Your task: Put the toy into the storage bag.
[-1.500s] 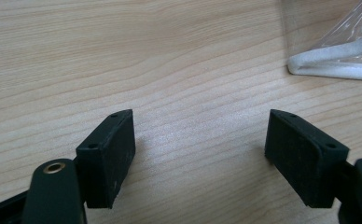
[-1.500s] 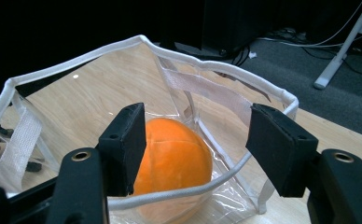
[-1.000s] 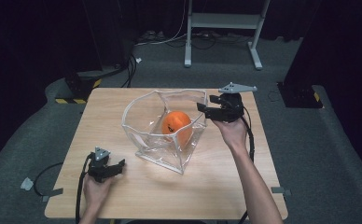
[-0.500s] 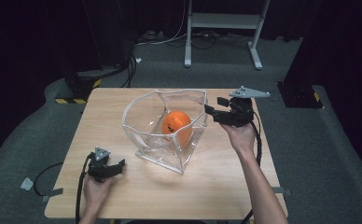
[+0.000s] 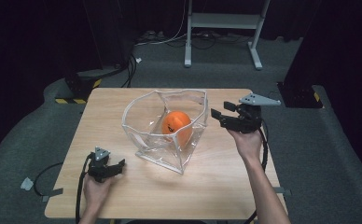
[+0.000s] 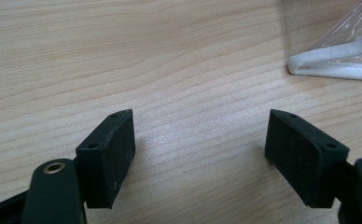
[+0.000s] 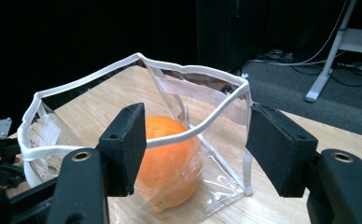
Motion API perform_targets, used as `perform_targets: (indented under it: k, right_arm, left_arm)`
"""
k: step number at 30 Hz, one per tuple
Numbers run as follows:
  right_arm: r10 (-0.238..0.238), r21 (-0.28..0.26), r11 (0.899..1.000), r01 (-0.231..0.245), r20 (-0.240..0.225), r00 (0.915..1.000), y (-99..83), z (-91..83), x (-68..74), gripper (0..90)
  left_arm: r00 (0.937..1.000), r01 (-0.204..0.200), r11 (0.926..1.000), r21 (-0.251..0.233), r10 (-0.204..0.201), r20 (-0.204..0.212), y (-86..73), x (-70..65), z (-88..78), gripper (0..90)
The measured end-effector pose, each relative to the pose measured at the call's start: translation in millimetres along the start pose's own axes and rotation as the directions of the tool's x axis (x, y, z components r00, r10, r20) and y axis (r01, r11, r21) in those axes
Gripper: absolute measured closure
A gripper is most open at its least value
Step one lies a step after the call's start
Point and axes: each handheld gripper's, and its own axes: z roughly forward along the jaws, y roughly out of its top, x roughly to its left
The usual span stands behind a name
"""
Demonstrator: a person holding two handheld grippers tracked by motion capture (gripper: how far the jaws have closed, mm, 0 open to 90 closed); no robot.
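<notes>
Right tongs gaping empty at the bag's three o'clock, rim dead ahead, orange inside at table centre. Left tongs wide too, parked at seven o'clock, farther off.

We see a light wooden table standing on grey floor. On it stands a clear plastic bag with white edging, near the middle, open at the top. The left gripper rests on the tabletop at the near left corner.
</notes>
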Motion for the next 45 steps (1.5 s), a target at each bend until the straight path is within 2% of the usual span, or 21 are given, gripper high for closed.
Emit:
perform_targets:
  k: [11,14,16,20,34,45]
  right_arm:
    - [0.012,-0.022,1.000,-0.011,0.003,0.9999,-14.3,-8.7,-0.7,38.5]
    - [0.029,-0.020,0.999,-0.029,0.002,0.9996,-21.5,-11.1,-1.0,38.5]
    - [0.019,-0.026,0.999,-0.018,0.008,0.9998,-27.2,-13.9,0.8,38.5]
    - [0.030,-0.029,0.999,-0.030,0.009,0.9995,-37.9,-18.6,1.5,38.5]
    - [0.005,-0.045,0.999,-0.005,0.014,0.9999,-51.5,-30.2,11.9,38.5]
    - [0.016,-0.056,0.998,-0.016,0.013,0.9998,-69.5,-38.1,13.7,38.4]
  left_arm:
    - [1.0000,-0.001,1.0000,0.003,0.001,0.007,0.2,0.1,0.3,24.2]
    - [1.0000,0.005,1.0000,-0.003,-0.005,0.005,-0.3,-0.8,0.0,24.2]
    - [1.0000,0.005,1.0000,-0.003,-0.005,0.005,-0.3,-0.7,0.1,24.2]
    - [1.0000,0.006,1.0000,-0.003,-0.006,0.005,-0.2,-0.8,0.1,24.1]
    - [1.0000,0.005,1.0000,-0.003,-0.005,0.004,-0.3,-0.8,0.1,24.1]
    - [1.0000,0.005,1.0000,-0.003,-0.005,0.004,-0.3,-0.8,0.1,24.1]
